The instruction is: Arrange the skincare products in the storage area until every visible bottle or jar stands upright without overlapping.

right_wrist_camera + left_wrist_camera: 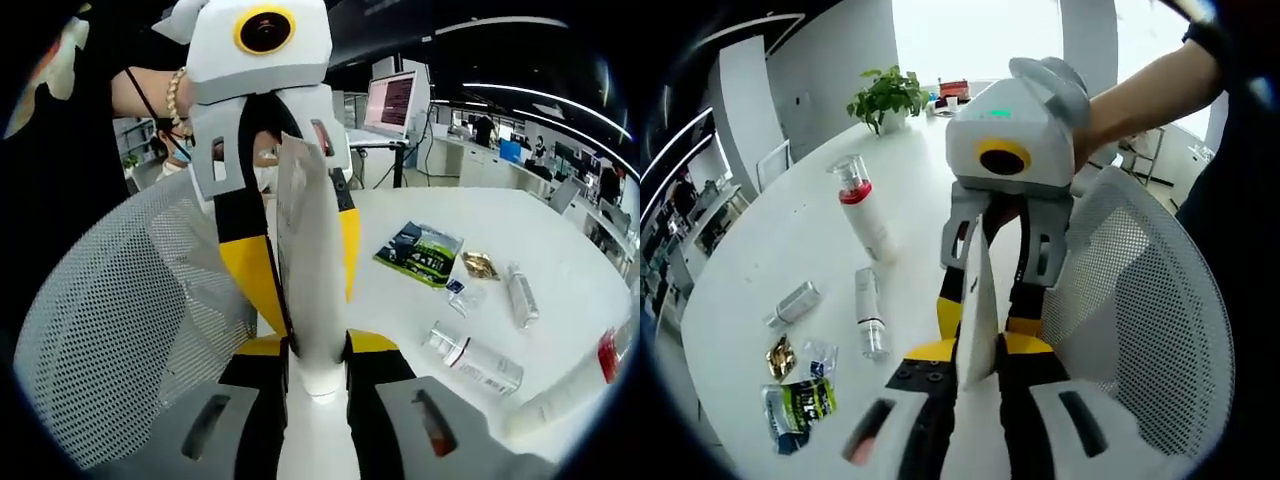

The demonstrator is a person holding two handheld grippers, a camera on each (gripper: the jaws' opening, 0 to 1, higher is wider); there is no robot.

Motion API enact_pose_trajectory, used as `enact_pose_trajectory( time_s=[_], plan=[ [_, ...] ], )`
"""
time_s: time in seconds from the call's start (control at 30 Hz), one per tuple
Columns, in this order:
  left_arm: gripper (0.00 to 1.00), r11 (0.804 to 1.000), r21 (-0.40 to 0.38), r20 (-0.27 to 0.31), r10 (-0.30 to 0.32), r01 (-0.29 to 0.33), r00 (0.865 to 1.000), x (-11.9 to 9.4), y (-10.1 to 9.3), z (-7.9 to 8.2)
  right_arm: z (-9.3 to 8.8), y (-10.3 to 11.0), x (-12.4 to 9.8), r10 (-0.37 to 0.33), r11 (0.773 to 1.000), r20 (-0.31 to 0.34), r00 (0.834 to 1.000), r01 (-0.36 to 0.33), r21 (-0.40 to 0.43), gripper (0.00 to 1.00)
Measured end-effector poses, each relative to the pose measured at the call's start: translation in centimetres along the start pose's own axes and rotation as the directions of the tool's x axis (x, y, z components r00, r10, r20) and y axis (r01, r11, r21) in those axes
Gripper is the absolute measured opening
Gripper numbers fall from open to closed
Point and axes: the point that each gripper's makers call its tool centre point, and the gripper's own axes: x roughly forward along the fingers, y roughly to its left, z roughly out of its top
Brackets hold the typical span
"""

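A leafy green potted plant (887, 97) stands at the far edge of the round white table (770, 250), near a small red box (954, 88). A white mesh chair back (1145, 300) (perforated, curved) sits close beside the table. Beyond it, a glowing computer monitor (391, 102) faces the open office.
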Motion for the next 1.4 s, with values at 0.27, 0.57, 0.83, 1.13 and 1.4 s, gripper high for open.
enact_pose_trajectory(
  time_s=[0.27, 0.57, 0.83, 1.13, 1.4],
  plan=[
    [0.2, 0.999, 0.025, 0.008, 0.025, -0.025, 1.0, 0.5, 0.5, 0.7, -0.2, -1.6, -0.9, -0.084, 0.994, 0.024, 0.996, 0.082, 0.068, 0.26],
    [0.2, 0.998, 0.045, 0.019, 0.046, -0.047, 0.999, 1.2, 1.9, 1.3, -1.9, -2.2, -3.4, -0.174, 0.976, 0.021, 0.984, 0.17, 0.136, 0.45],
    [0.2, 0.996, 0.069, 0.021, 0.051, -0.053, 0.998, 2.0, 3.1, 2.0, -2.4, -3.0, -5.5, -0.309, 0.937, 0.023, 0.951, 0.3, 0.182, 0.61],
    [0.2, 0.994, 0.094, 0.021, 0.051, -0.052, 0.998, 3.0, 4.2, 3.0, -1.1, -3.2, -7.3, -0.422, 0.892, 0.065, 0.904, 0.401, 0.21, 0.75],
    [0.2, 0.992, 0.109, 0.025, 0.059, -0.061, 0.998, 3.8, 4.9, 3.7, -1.8, -3.1, -7.9, -0.451, 0.876, 0.037, 0.892, 0.435, 0.209, 0.76]
  ],
)
